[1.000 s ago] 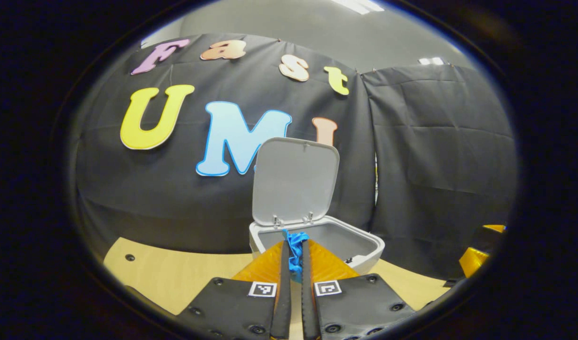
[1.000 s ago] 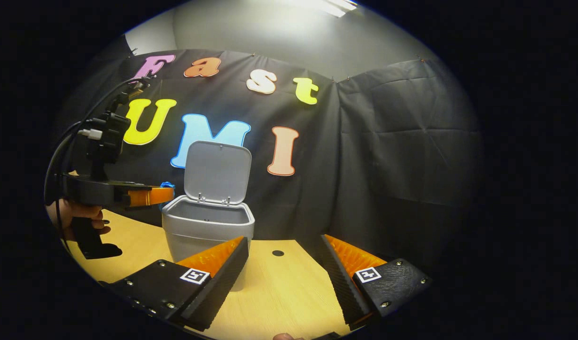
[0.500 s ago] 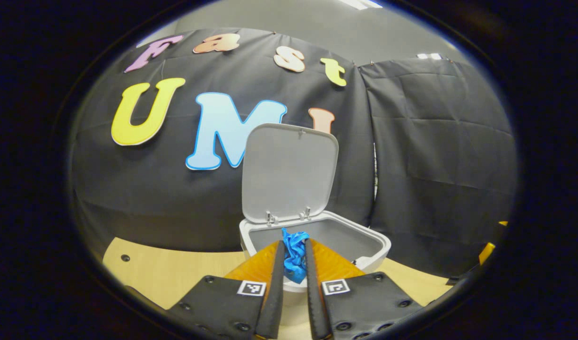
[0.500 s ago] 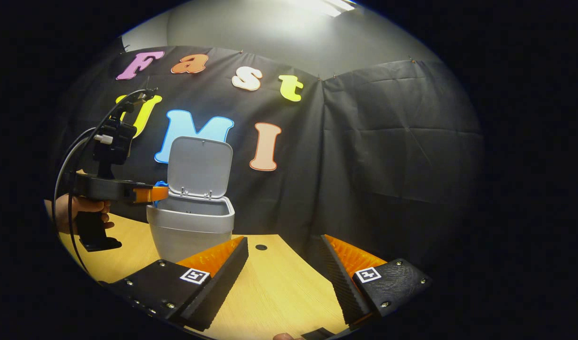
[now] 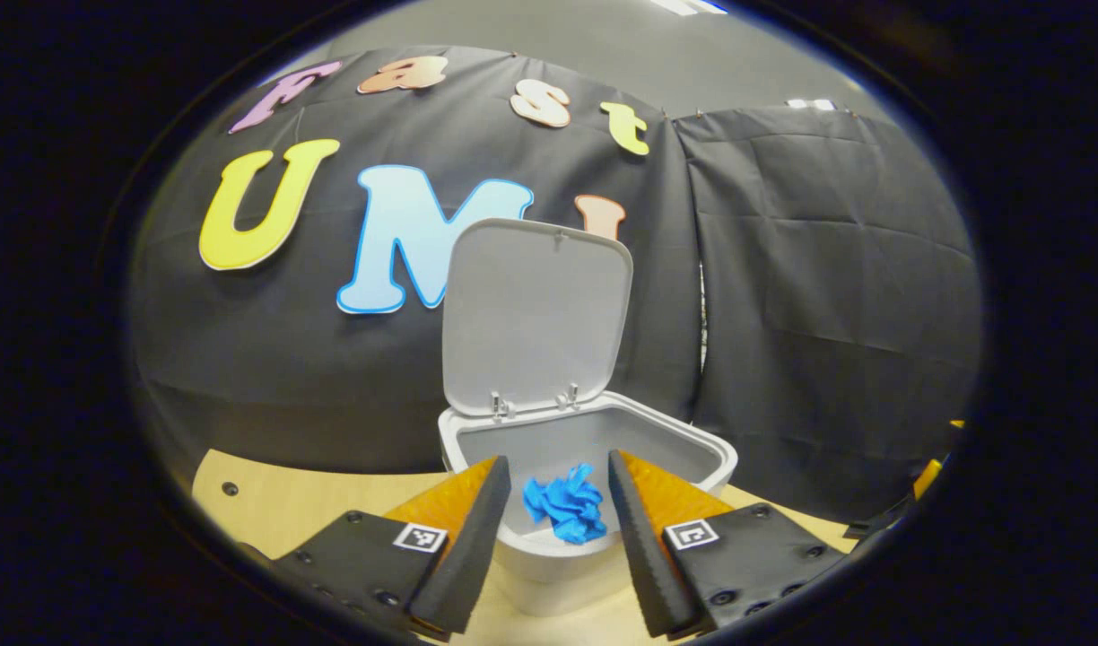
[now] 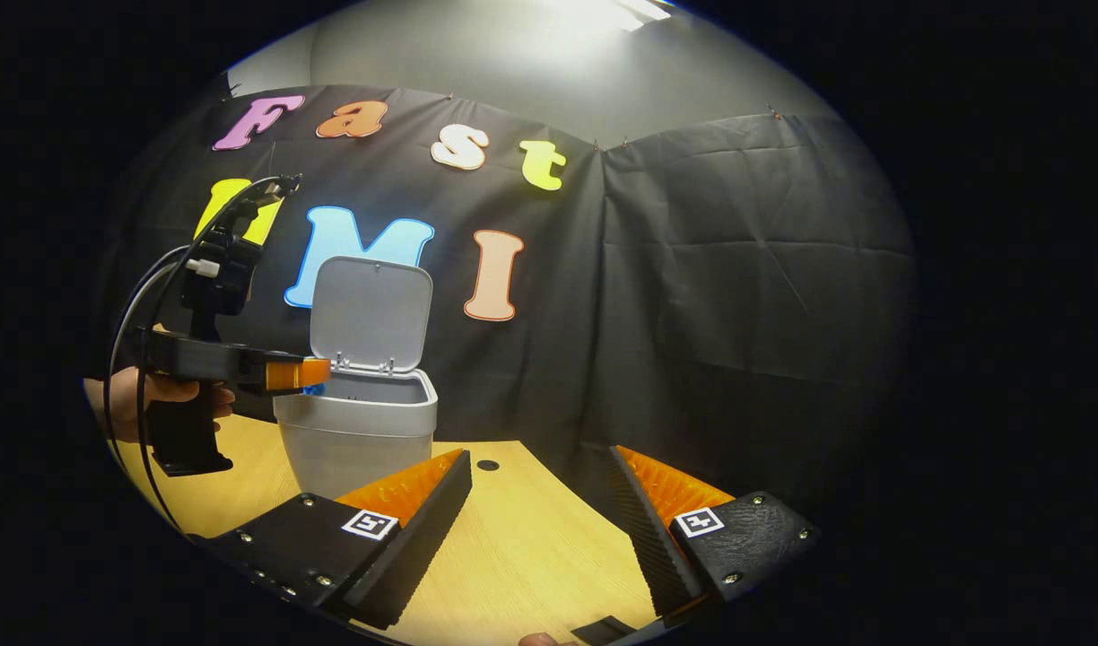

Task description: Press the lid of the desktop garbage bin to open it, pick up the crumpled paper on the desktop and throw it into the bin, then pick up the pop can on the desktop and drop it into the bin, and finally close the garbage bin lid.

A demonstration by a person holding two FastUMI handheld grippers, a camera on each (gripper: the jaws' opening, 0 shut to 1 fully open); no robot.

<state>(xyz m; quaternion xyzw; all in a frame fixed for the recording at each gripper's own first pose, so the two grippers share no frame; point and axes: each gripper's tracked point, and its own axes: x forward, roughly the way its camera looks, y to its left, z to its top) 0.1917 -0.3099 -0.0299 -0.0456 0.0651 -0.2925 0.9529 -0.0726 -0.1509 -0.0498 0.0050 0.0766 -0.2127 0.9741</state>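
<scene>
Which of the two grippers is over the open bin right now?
The left gripper: its open fingers flank the blue crumpled paper above the bin. The right gripper hangs over bare desk.

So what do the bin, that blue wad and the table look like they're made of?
Bin: likely moulded plastic, matte grey; smooth walls, rounded corners, small hinges under its raised lid.
Blue wad: crumpled paper by its sharp creases, possibly thin film.
Table: pale wood-grain top, probably laminate.

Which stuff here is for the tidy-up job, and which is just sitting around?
For the job: garbage bin, its open lid, blue crumpled paper, left gripper, right gripper.
Just there: wooden desktop, black cloth wall.
</scene>
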